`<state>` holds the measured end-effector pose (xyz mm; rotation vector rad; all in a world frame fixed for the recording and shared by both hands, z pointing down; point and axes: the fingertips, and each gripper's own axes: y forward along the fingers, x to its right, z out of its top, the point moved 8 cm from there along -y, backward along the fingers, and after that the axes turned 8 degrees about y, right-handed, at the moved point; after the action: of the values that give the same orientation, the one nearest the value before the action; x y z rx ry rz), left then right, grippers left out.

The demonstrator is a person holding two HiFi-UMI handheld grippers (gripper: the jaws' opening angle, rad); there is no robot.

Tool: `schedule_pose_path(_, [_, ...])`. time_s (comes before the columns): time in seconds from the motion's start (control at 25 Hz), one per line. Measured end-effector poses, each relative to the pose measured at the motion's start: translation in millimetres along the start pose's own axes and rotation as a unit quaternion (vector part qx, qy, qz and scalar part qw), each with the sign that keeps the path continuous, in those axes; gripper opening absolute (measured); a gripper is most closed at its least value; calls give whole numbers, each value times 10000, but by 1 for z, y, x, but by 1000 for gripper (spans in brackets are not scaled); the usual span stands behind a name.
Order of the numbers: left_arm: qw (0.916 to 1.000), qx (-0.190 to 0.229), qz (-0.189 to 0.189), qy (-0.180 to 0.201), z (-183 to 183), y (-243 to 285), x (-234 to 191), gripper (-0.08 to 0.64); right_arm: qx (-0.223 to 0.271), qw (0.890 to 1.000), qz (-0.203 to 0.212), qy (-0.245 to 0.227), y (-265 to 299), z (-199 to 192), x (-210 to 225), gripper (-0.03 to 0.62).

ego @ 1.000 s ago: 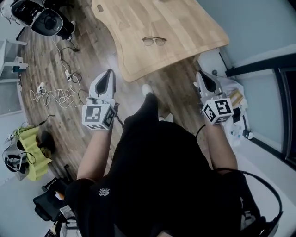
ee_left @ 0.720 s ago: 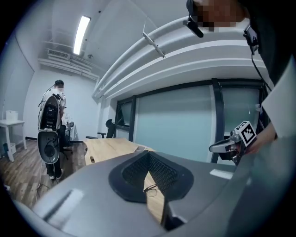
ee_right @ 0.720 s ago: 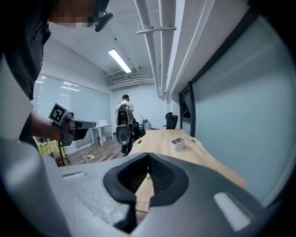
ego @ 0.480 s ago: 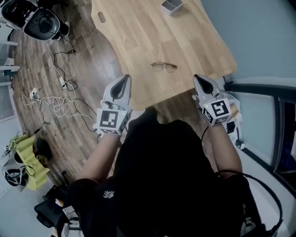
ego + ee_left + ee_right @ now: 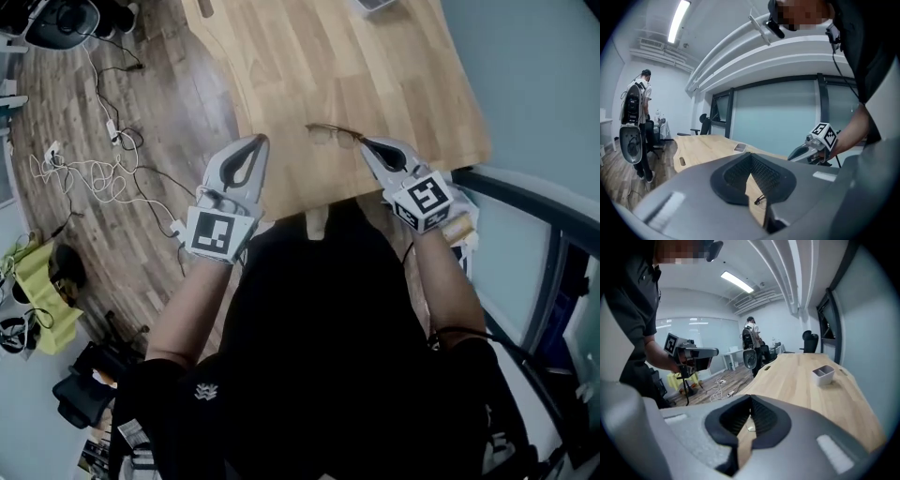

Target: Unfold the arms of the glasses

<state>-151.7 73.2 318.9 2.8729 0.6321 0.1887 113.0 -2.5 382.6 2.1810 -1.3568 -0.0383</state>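
Thin-framed glasses [image 5: 330, 133] lie folded on the wooden table [image 5: 309, 56], near its front edge. My right gripper [image 5: 364, 142] is shut and empty, its tips right beside the right end of the glasses; touch cannot be told. Shut and empty too, my left gripper [image 5: 259, 141] sits at the table's front-left edge, a hand's width left of the glasses. In the left gripper view a bit of the glasses [image 5: 760, 200] shows below the closed jaws, and the right gripper [image 5: 811, 147] hangs beyond. In the right gripper view a lens [image 5: 750, 428] shows between the pads.
A small grey tray [image 5: 823, 374] stands farther back on the table. Loose cables [image 5: 84, 169] and a yellow object [image 5: 37, 281] lie on the wood floor to the left. A dark-framed glass partition [image 5: 525, 206] runs close on the right. A person [image 5: 751, 341] stands beyond the table's far end.
Both grippers have moved forward and down toward the table. The right one has swung in over the table edge to the glasses; the left one has reached the table's edge. Jaws stayed shut.
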Motion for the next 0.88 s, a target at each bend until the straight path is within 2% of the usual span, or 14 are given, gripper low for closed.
schedule_pose_path(0.12, [9997, -170, 165, 26, -16, 9, 4, 6, -470, 9979, 329, -298, 32, -12, 11, 2])
schedule_pose_path(0.28, [9986, -449, 271, -110, -34, 20, 6, 6, -929, 9924, 714, -369, 61, -27, 26, 2])
schedule_pose_path(0.4, [9982, -463, 362, -120, -43, 28, 0, 6, -1275, 9868, 866, -505, 86, -39, 36, 25])
schedule_pose_path(0.56, [9972, -520, 465, -252, -48, 34, -4, 6, -1636, 9797, 1050, -496, 114, -50, 43, 28])
schedule_pose_path(0.88, [9942, -779, 568, -482, -67, 31, 2, 6, -2252, 9628, 1210, -873, 149, -60, 49, 28])
